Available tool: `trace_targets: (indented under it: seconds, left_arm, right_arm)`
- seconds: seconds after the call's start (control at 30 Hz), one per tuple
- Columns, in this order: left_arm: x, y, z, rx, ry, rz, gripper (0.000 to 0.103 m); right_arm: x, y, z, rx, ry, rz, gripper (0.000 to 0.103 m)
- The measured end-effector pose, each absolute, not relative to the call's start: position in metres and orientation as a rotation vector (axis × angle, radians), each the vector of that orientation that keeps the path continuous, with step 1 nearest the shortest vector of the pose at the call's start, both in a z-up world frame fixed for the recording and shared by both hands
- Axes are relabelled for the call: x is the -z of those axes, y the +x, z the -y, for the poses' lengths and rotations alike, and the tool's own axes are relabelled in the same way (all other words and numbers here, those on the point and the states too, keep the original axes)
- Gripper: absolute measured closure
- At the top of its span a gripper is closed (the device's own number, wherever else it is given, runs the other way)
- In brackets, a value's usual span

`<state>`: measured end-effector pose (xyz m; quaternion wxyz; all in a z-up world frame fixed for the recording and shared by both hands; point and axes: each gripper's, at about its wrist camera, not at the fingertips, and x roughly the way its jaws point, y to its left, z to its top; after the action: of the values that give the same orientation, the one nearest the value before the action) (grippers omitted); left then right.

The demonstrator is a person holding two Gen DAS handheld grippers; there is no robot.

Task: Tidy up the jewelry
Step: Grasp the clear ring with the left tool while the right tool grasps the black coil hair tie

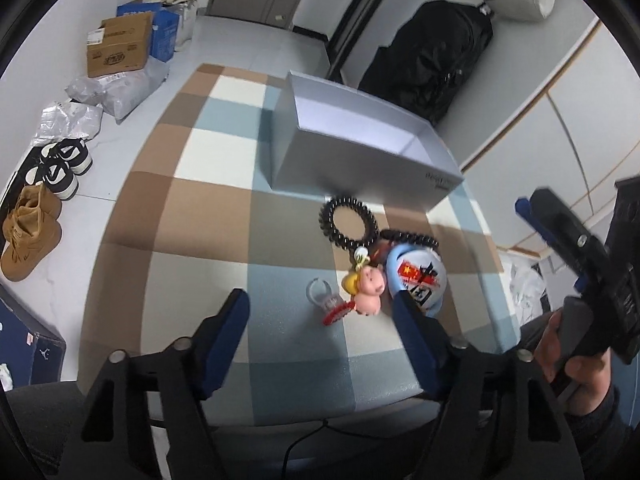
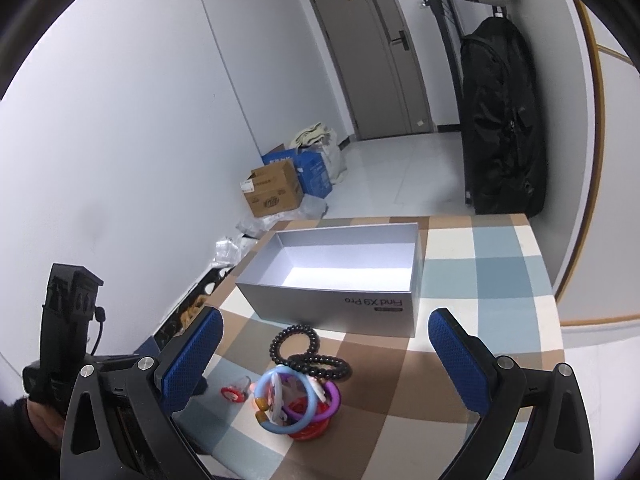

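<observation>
A heap of jewelry lies on the checked tablecloth in front of an open grey box (image 1: 360, 160) (image 2: 332, 304). It holds two black bead bracelets (image 1: 348, 220) (image 2: 296, 344), a pink pig charm (image 1: 368, 288), a blue round badge (image 1: 420, 276), and blue and purple rings (image 2: 296, 400). A clear ring with a red piece (image 1: 320, 296) (image 2: 234, 392) lies at the heap's left. My left gripper (image 1: 320, 302) hangs low over the heap, jaws apart around the clear ring and the pig charm, pads touching neither. My right gripper (image 2: 326, 320) stands open above the heap, nothing between its fingers.
The table's near edge runs just under the left gripper. Beside the table, on the floor, are cardboard boxes (image 1: 120, 44) (image 2: 272, 192), plastic bags and shoes (image 1: 32, 232). A black bag (image 2: 500, 120) hangs by the door. A hand (image 1: 560, 344) holds the right gripper.
</observation>
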<state>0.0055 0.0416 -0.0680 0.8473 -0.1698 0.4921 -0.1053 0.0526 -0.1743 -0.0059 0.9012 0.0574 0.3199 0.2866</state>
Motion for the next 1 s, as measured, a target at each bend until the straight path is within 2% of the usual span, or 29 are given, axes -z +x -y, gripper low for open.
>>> trace_targets:
  seconds: [0.13,0.43,0.5,0.53,0.57,1.0]
  left_arm:
    - [0.078,0.008,-0.041,0.234,-0.364,-1.087,0.058]
    - [0.077,0.013,-0.035,0.22,-0.316,-1.082,0.061]
    - [0.08,0.016,-0.032,0.199,-0.277,-1.083,0.067]
    - [0.08,0.016,-0.031,0.197,-0.261,-1.087,0.077]
    - [0.081,0.017,-0.031,0.196,-0.252,-1.094,0.08]
    - [0.073,0.016,-0.036,0.199,-0.278,-1.067,0.081]
  right_arm:
    - [0.008,0.054,0.174,-0.594,0.123,-0.669,0.0]
    - [0.006,0.052,0.175,-0.599,0.124,-0.671,0.0]
    - [0.005,0.051,0.175,-0.598,0.12,-0.666,0.0]
    - [0.005,0.051,0.175,-0.598,0.119,-0.664,0.0]
    - [0.005,0.05,0.175,-0.597,0.118,-0.664,0.0]
    - [0.013,0.043,0.171,-0.638,0.094,-0.746,0.0]
